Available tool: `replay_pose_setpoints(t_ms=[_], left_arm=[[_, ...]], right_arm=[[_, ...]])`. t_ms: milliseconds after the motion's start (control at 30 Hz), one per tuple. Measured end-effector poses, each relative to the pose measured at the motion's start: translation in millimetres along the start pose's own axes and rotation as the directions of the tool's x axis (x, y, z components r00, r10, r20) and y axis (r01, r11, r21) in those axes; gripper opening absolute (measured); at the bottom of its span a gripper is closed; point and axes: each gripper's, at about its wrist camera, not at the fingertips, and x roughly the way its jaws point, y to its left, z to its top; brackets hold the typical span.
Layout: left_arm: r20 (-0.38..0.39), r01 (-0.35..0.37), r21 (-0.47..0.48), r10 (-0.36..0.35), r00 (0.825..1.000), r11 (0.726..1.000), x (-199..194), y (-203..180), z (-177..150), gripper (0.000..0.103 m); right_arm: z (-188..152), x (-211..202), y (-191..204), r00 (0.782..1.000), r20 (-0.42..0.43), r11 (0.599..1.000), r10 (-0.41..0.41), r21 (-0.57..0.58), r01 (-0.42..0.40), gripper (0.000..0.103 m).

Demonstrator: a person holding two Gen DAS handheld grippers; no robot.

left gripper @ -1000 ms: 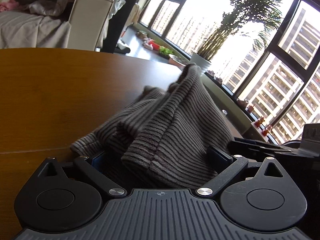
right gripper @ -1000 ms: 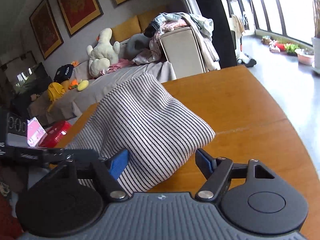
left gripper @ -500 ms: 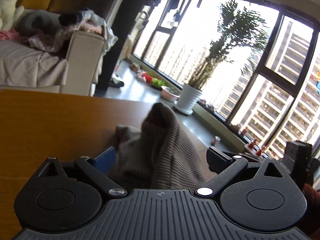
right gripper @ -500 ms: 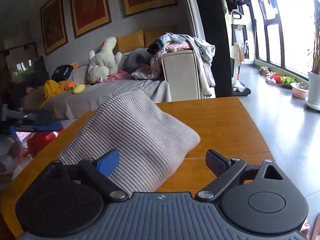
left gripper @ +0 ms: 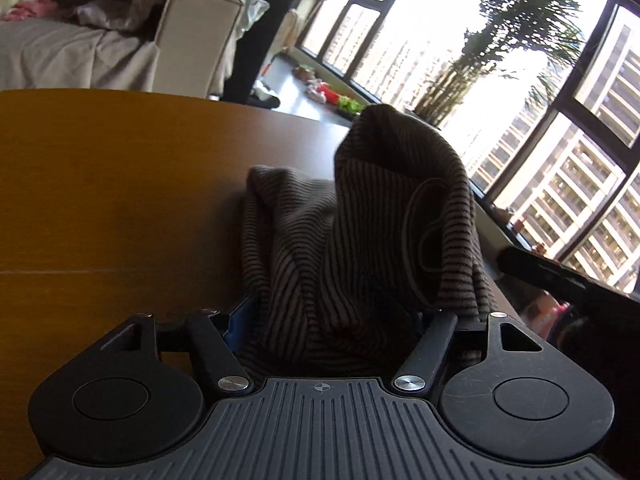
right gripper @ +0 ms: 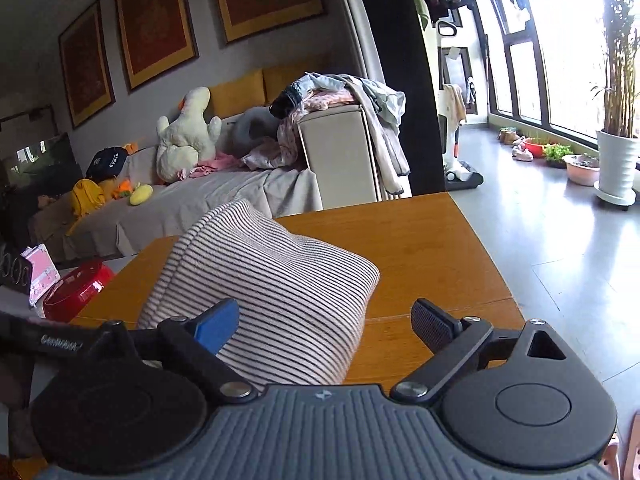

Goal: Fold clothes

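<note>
The striped grey-and-black knitted garment (left gripper: 360,248) lies bunched in a soft heap on the brown wooden desk (left gripper: 120,184), near the desk's window-side edge, one fold peaking toward twelve o'clock in the left wrist view. The left gripper (left gripper: 332,320) has its fingers closing around the near end of that heap, with cloth filling the gap between them; whether the pads already press is hidden by the fabric. To do this grasp well, I judge it should take only the top layers at the hem, not the whole bundle, so the fold can be laid out flat. The right gripper (right gripper: 324,320) has its fingers spread wide, the blue pad (right gripper: 216,330) at nine o'clock lying on the cloth, the other pad over bare wood. Open desk stretches from ten to twelve o'clock in the left view. The desk's far edge and right corner sit toward one o'clock in the right view, floor beyond.
</note>
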Motion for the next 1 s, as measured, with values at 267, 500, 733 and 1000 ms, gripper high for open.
replay_pose_setpoints(t_ms=[267,500,733,1000], left_arm=[[-0.005,0.156,0.059,-0.156,0.988,0.986,-22.2,-32.9,-20.7,0.082],[0.114,-0.113,-0.062,0.12,0.986,0.992,-44.2,-2.3,-3.0,0.066],[0.055,-0.055,-0.014,0.056,0.997,0.998,-29.0,-18.5,-6.7,0.06],[-0.052,0.01,-0.02,-0.011,0.999,1.0,8.6,-23.2,-10.8,0.054]], right_arm=[[13.8,-16.6,11.7,0.997,0.05,0.994,-0.05,-0.092,0.055,0.094],[-42.6,-15.9,79.4,0.996,0.077,0.949,-0.05,-0.307,0.072,0.094],[-44.4,6.7,86.6,0.966,0.103,0.87,-0.238,-0.42,0.259,0.084],[-59.1,10.0,99.1,0.958,0.131,0.763,-0.256,-0.581,0.283,0.083]])
